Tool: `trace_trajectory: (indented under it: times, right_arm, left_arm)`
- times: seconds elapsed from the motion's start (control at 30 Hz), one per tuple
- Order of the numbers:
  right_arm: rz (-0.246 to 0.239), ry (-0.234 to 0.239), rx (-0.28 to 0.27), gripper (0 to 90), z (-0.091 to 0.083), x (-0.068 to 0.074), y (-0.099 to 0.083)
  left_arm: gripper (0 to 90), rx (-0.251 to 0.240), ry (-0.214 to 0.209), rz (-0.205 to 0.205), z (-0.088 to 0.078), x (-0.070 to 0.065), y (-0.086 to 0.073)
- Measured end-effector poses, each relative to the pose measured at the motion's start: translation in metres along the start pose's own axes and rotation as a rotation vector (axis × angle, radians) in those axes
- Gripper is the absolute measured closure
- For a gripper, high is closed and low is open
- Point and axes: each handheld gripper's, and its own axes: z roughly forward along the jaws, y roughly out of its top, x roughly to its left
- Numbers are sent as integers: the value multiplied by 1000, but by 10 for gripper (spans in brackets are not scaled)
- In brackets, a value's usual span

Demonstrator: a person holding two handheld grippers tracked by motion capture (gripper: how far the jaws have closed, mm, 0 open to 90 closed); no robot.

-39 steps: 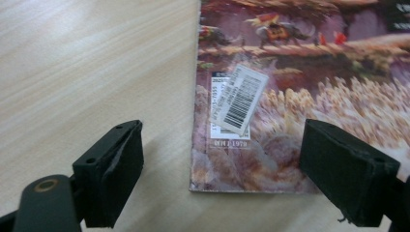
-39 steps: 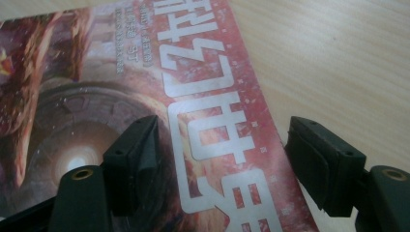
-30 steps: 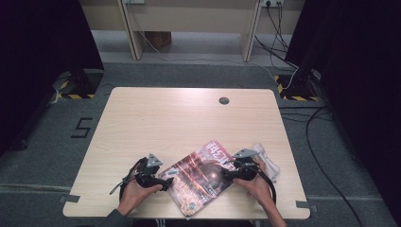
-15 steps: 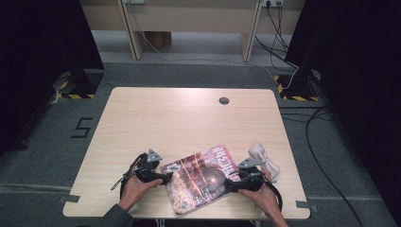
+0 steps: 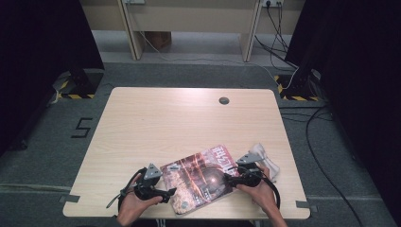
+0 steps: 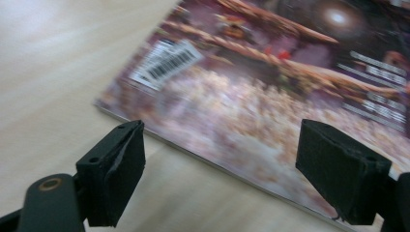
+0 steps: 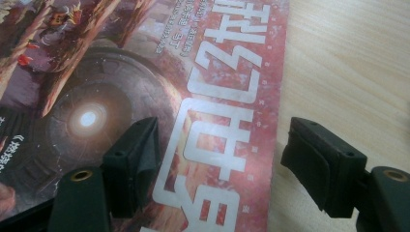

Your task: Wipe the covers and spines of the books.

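The desk (image 5: 179, 123) takes the middle of the high view, pale wood, with a round grommet (image 5: 224, 100) near its far edge; grey carpet lies around it, and a floor mark shaped like a 5 (image 5: 81, 127) sits at the left of the frame. The magazine (image 5: 201, 177) lies flat on the desk in the lower middle of the frame, turned at a slant, its reddish cover up; large white characters run along one edge in the right gripper view, and a barcode label (image 6: 167, 62) shows in the upper left of the left gripper view. A pale cloth (image 5: 265, 158) lies crumpled at the lower right, just beside the magazine. The left gripper (image 5: 163, 193) is at the magazine's lower left edge, its fingers (image 6: 116, 171) apart, straddling that edge without closing on it; the right gripper (image 5: 229, 178) is at the magazine's right edge, its fingers (image 7: 133, 162) likewise spread wide, one over the cover and one over bare desk.
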Motion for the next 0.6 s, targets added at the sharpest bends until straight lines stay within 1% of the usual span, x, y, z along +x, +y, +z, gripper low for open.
trace_trajectory:
  times: [0.03,0.1,0.17,0.23,0.33,0.47,0.53,0.6]
  right_arm:
    - [-8,-1,-2,287,1,-1,1]
    - [6,2,-7,286,4,-2,3]
    - [17,10,-7,286,6,-2,4]
    - [17,21,-9,291,8,-1,5]
    - [12,16,-5,290,7,0,4]
    - [24,10,2,285,6,3,4]
    - [4,5,8,276,4,6,2]
    - [9,4,7,272,1,9,-1]
  left_arm:
    - [171,6,-21,-12,1,-2,-2]
    - [171,24,-20,2,5,-6,-3]
    - [171,30,-20,4,8,-8,-3]
    - [167,38,-7,17,10,-7,-2]
    - [178,41,21,35,12,-5,-1]
    - [164,40,45,40,14,1,2]
    - [151,47,55,47,14,3,3]
    - [148,46,68,52,14,7,5]
